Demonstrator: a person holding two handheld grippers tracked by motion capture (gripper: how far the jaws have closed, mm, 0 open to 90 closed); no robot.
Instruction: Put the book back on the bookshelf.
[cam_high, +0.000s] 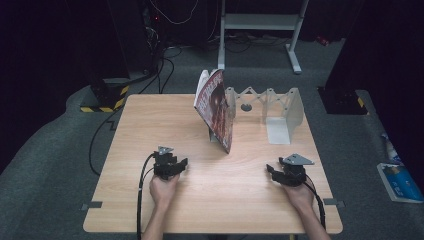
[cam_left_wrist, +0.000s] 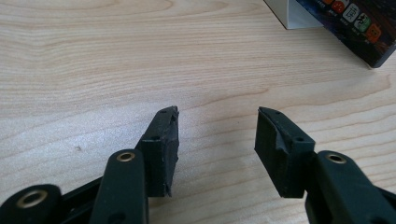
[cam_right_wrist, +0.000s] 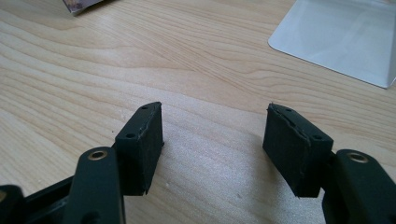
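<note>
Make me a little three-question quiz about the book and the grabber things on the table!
1. True or false: the book lies flat on the table.
2. The left hand-held gripper is: A) open with nothing in it, B) shut on the book.
3. What white thing stands beside the book?

Key: 1 false, it stands leaning. 2 A. 3 The bookend rack.

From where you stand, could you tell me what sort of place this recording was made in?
Probably a lab or recording studio rather than a home: a lone wooden table on grey carpet, dark curtains around it, loose cables and a metal equipment stand behind. A book leans in an expandable bookend rack.
</note>
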